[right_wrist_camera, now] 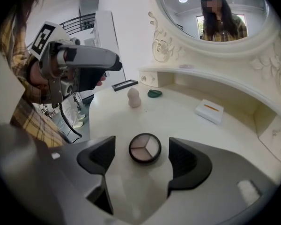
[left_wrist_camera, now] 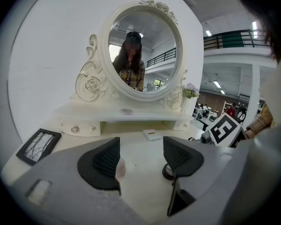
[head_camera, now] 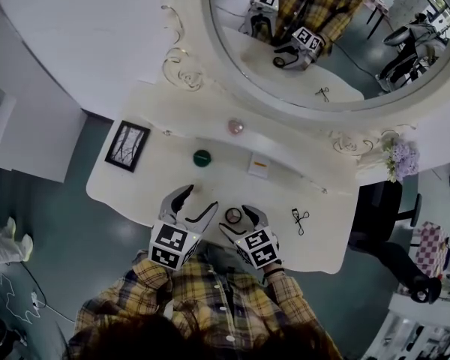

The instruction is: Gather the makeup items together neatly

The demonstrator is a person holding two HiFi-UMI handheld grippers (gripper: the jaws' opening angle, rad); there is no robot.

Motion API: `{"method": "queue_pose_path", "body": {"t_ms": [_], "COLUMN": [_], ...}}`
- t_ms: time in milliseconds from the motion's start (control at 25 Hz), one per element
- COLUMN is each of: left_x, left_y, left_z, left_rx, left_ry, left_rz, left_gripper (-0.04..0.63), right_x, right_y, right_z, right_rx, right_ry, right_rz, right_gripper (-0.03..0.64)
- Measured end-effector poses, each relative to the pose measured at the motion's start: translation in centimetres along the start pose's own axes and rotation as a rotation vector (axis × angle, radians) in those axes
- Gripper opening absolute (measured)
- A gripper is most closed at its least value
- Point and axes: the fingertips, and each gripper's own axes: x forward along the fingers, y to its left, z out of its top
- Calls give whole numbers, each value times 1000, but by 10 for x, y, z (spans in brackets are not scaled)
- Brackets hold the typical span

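Note:
A round eyeshadow compact (head_camera: 233, 216) (right_wrist_camera: 144, 148) lies on the cream dressing table (head_camera: 315, 235), just ahead of and between the jaws of my open right gripper (head_camera: 240, 221) (right_wrist_camera: 141, 156); nothing touches it. My left gripper (head_camera: 195, 203) (left_wrist_camera: 140, 154) is open beside it. A pink makeup sponge (right_wrist_camera: 133, 97) stands upright by its left jaw, partly hidden in the left gripper view (left_wrist_camera: 121, 168). Farther back lie a green round item (head_camera: 202, 157) (right_wrist_camera: 154, 93) and a white box (head_camera: 259, 165) (right_wrist_camera: 210, 110). An eyelash curler (head_camera: 299, 220) lies at the right.
A pink round item (head_camera: 235, 127) sits on the raised shelf under the oval mirror (head_camera: 337, 43). A black picture frame (head_camera: 127, 145) (left_wrist_camera: 37, 145) lies at the table's left end. Lilac flowers (head_camera: 400, 156) stand at the right. A black chair (head_camera: 379, 208) is beside the table.

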Motion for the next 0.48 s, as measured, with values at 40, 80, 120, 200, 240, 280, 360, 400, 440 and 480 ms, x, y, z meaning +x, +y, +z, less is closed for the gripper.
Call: {"method": "queue_pose_path", "body": {"t_ms": [40, 80, 120, 200, 240, 280, 360, 400, 440, 480], "left_x": [-1, -1, -1, -2, -2, -2, -2, -2, -2, -2], "left_y": [0, 0, 1, 1, 1, 1, 1, 1, 1, 1], "left_z": [0, -1, -2, -3, -3, -4, -4, -5, -5, -4], "left_rx": [0, 0, 0, 0, 1, 1, 1, 0, -1, -1], "left_ry": [2, 4, 5, 7, 8, 9, 11, 12, 11, 9], "left_rz": [0, 0, 0, -1, -1, -1, -2, -3, -3, -4], "left_gripper": [281, 281, 281, 281, 281, 281, 281, 281, 281, 281], "right_x": [1, 2, 2, 3, 4, 5, 6, 7, 7, 7], "right_y": [0, 0, -1, -1, -2, -2, -4, -5, -7, -8], "right_z": [-2, -3, -4, -5, -5, -5, -6, -6, -6, -6], "right_rx": [0, 0, 0, -7, -12, -17, -34, -44, -51, -55], "right_ry": [5, 8, 9, 12, 14, 18, 30, 35, 39, 40], "right_rz": [-1, -2, -3, -5, -6, -8, -19, -26, -35, -42], "right_gripper": [353, 353, 351, 347, 344, 341, 320, 301, 281, 258]}}
